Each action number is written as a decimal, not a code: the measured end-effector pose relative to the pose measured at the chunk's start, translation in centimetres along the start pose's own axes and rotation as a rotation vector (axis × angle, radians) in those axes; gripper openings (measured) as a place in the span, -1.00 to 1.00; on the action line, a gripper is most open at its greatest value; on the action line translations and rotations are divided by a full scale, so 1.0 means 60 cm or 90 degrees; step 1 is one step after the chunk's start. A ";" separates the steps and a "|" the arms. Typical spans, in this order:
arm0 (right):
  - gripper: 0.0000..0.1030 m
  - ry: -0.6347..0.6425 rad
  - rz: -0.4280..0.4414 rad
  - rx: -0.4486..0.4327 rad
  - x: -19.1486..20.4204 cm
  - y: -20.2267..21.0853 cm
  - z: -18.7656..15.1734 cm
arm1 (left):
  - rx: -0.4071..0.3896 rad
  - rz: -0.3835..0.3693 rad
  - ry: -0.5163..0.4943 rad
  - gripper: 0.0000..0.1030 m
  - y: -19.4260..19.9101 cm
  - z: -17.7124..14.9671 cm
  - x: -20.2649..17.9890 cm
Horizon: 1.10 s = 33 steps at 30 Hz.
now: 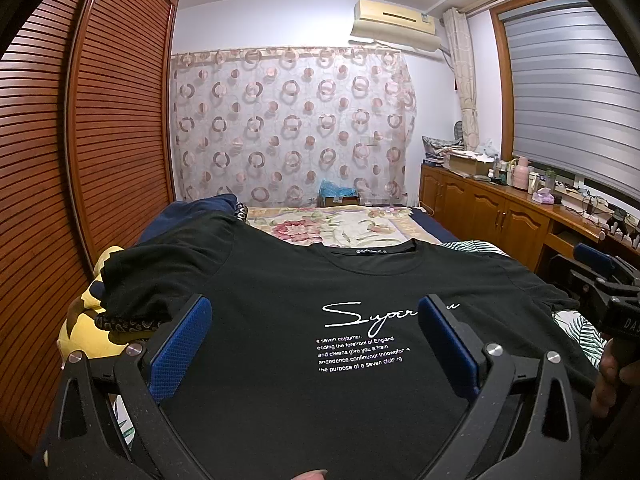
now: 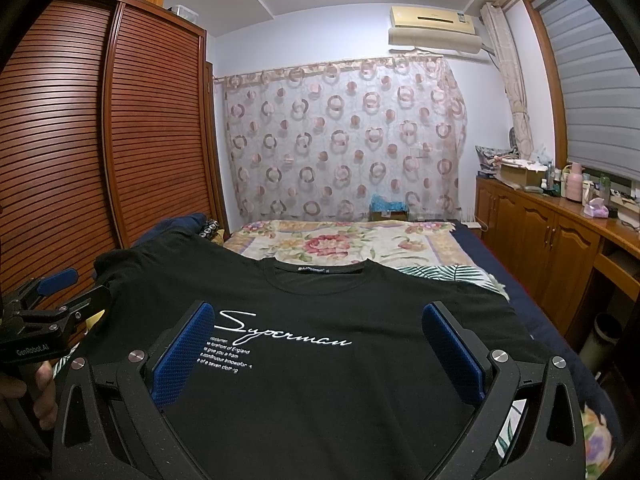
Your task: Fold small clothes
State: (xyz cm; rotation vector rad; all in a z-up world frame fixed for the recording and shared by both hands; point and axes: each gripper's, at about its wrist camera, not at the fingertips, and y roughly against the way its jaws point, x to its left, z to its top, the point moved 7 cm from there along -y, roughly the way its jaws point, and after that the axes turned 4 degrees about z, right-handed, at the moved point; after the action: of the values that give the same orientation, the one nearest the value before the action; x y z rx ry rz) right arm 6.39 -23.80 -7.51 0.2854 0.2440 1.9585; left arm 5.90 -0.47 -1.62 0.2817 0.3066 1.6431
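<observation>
A black T-shirt (image 1: 280, 280) with white "Superman" print lies spread flat, front up, on the bed, collar away from me; it also shows in the right wrist view (image 2: 340, 288). My left gripper (image 1: 316, 320) is open, its blue pads wide apart above the shirt's chest, holding nothing. My right gripper (image 2: 320, 328) is open too, above the chest print, empty. The right gripper shows at the right edge of the left wrist view (image 1: 600, 280); the left gripper shows at the left edge of the right wrist view (image 2: 60, 304). The shirt's lower hem is hidden below both frames.
A floral bedspread (image 1: 340, 224) covers the bed beyond the shirt. Dark blue and yellow clothes (image 1: 92, 320) lie at the shirt's left. A slatted wooden wardrobe (image 1: 80, 140) stands left; a wooden cabinet (image 1: 500, 208) with clutter runs along the right.
</observation>
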 end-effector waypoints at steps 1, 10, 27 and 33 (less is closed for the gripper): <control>1.00 0.000 0.000 0.000 0.000 0.000 0.000 | 0.000 0.000 0.000 1.00 0.000 0.000 0.000; 1.00 0.004 0.009 0.005 0.003 -0.002 0.003 | 0.001 0.000 -0.002 1.00 0.000 -0.002 -0.001; 1.00 0.052 0.095 0.056 0.028 -0.064 0.003 | 0.040 0.063 -0.001 1.00 -0.050 -0.016 0.131; 1.00 0.058 0.130 0.080 0.018 -0.095 0.014 | 0.066 0.065 0.004 1.00 -0.071 -0.028 0.191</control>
State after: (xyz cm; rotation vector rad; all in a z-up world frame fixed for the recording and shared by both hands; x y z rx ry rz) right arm 11.19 -20.58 -8.32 0.3133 0.4128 2.1651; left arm 8.16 11.25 -4.68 0.3752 0.3889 1.7323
